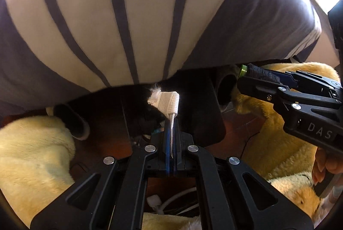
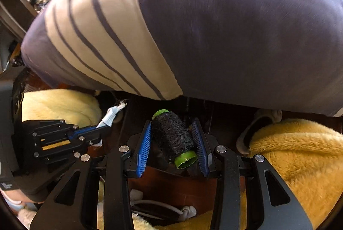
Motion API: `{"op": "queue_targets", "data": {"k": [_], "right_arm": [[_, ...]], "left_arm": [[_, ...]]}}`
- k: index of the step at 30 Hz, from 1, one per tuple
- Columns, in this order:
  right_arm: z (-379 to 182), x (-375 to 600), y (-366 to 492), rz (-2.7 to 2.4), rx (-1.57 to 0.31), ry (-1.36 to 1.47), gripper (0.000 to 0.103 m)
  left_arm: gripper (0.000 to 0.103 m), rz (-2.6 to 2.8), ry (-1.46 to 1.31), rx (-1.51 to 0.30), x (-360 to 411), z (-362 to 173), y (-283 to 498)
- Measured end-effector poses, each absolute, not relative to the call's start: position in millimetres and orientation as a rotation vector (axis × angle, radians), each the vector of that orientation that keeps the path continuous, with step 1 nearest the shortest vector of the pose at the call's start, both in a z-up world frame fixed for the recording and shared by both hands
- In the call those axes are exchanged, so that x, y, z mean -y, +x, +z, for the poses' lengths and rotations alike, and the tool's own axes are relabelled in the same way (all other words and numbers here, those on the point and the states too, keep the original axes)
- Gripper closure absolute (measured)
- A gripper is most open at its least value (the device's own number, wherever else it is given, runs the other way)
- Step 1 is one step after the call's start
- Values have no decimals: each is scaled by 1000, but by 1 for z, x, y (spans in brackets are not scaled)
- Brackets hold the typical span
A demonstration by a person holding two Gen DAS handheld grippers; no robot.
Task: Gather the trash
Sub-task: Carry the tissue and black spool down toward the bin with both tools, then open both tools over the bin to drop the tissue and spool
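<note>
My left gripper (image 1: 171,122) is shut on a frayed strip of white woven band (image 1: 166,102), which sticks up past the fingertips. It also shows at the left of the right wrist view (image 2: 110,117). My right gripper (image 2: 173,122) is shut on a spool of black thread (image 2: 172,135) with green plastic ends, held between the blue pads (image 2: 144,144). The spool also shows at the right of the left wrist view (image 1: 257,72). Both grippers are held low, just under a striped pillow.
A large grey and cream striped pillow (image 1: 128,15) fills the upper half of both views. Yellow plush fabric (image 2: 300,155) lies left and right on the dark wooden floor (image 2: 171,185). A grey slipper (image 2: 255,129) sits beside it. White cable (image 1: 171,201) lies below.
</note>
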State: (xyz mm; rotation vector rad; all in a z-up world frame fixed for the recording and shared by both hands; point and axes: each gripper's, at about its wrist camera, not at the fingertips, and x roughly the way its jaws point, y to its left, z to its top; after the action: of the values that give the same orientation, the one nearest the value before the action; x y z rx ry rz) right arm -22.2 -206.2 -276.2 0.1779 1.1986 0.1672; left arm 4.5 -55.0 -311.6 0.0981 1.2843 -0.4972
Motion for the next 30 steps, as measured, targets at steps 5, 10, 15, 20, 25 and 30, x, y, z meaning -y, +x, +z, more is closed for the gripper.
{"op": "queue_targets", "data": {"k": [5,10,15,20,25,30], "right_arm": [[-300,204,-12,135,-1242,189,64],[-312,208,2,122,-1275,207,62],[-313,211,7,120,-1278,219,62],[-309,214,6,115,-1268,221,45],[-287,222,2,78,-1214,186,19],[-257,228,-4,64,-1144,156,6]], "left_arm": [[103,-487,84,-1341,60,-335,11],[102,-492,79,-1380,65,-345,13],[92,-512,86,-1389,66,-348,14],[67,-484,103,-1376,63,-344,16],[40,-428,132,-1315,53,-321,17],[15,-378,171,-1211,45,-284,19]]}}
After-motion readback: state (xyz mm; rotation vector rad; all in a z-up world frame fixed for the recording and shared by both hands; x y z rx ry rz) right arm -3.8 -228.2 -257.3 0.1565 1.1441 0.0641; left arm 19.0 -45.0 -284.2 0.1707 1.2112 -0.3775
